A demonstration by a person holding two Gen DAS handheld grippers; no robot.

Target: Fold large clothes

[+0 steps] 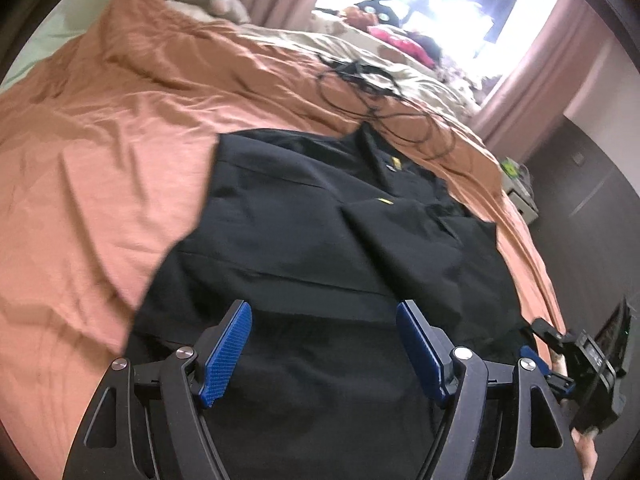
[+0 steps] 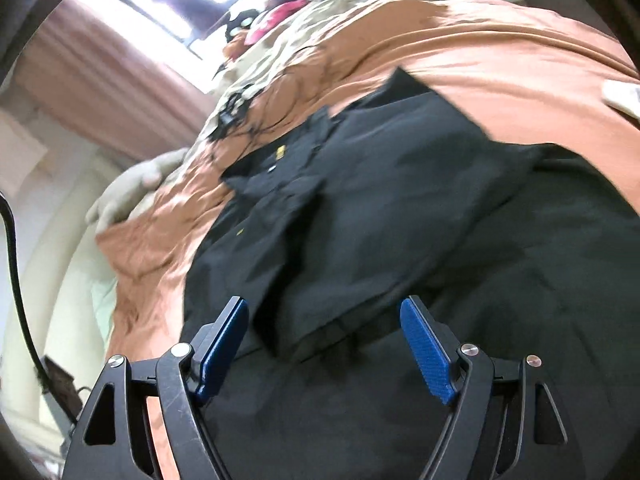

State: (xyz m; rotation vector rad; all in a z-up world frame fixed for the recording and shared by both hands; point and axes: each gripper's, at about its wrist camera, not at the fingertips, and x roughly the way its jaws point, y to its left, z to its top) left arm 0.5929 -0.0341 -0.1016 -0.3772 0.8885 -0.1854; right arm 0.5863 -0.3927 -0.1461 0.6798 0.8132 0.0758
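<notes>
Blue-padded left claw point(image 1: 324, 344) and right claw point(image 2: 324, 344) were held open and empty above the black garment point(image 1: 320, 224), part-folded near the bed point(image 1: 100, 152) edge; a fresh hem grip was judged next.

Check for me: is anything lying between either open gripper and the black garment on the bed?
Nothing visible. Both the left gripper and right gripper hang open directly over the black garment. The black cable lies beyond its collar, on the orange sheet.

Left gripper point(image 1: 324, 312) jaws wide apart, nothing between them, over black garment point(image 1: 320, 232) on orange-sheeted bed point(image 1: 100, 160).
</notes>
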